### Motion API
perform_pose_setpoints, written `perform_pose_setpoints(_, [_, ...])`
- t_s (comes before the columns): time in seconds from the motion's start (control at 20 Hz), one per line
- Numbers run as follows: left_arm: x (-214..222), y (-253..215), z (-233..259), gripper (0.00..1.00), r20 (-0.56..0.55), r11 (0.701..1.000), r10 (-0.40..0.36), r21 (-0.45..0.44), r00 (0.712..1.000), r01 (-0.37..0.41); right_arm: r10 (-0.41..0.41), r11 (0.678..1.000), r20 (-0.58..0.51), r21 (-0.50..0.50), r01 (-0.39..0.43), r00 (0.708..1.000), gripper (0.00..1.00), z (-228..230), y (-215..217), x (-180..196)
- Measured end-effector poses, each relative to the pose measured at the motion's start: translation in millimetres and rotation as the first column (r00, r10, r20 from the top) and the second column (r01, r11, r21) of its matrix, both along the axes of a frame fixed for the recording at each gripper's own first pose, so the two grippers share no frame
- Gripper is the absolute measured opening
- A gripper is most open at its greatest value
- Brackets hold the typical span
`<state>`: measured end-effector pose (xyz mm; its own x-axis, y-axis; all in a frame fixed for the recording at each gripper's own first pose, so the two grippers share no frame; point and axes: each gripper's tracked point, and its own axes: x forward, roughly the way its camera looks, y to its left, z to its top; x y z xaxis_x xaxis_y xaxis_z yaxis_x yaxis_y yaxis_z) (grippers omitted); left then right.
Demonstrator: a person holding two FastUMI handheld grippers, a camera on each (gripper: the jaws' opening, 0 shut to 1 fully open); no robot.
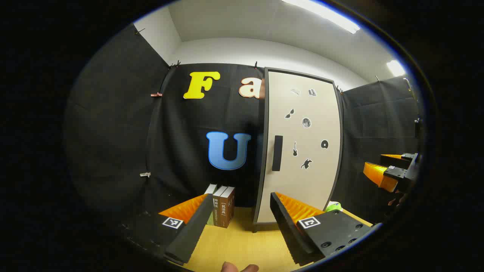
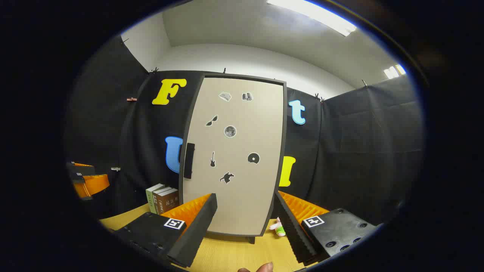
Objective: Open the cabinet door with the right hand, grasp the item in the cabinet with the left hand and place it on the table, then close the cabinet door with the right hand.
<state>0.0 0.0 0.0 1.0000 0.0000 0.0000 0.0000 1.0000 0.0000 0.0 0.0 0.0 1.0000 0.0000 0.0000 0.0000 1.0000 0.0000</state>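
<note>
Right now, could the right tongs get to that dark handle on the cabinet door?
Probably yes. The right tongs are open, facing the shut door, and nothing stands between them and the handle.

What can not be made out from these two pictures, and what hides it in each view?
- The item in the cabinet: hidden by the shut cabinet door in both views.
- Small toy beside the cabinet: mostly behind the right hand-held gripper in the right gripper view; in the left gripper view only a green bit shows.
- Door stickers: too small to identify surely.
- Books: partly covered by the left hand-held gripper.
</note>
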Motion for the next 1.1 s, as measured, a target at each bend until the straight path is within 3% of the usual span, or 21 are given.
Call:
perform_pose_setpoints(0.45, [-2.9,-4.4,3.1,0.95,0.01,1.0,0.023,-0.001,1.0,-0.023,0.037,0.999,-0.017,0.012,-0.037,0.999,0.97,-5.3,8.6,-2.3])
perform_pose_setpoints(1.1, [-5.0,7.5,4.7,0.95,0.007,0.999,0.033,0.023,0.999,-0.033,0.014,0.999,-0.04,0.047,-0.012,0.999,0.98,-8.6,14.3,-0.5])
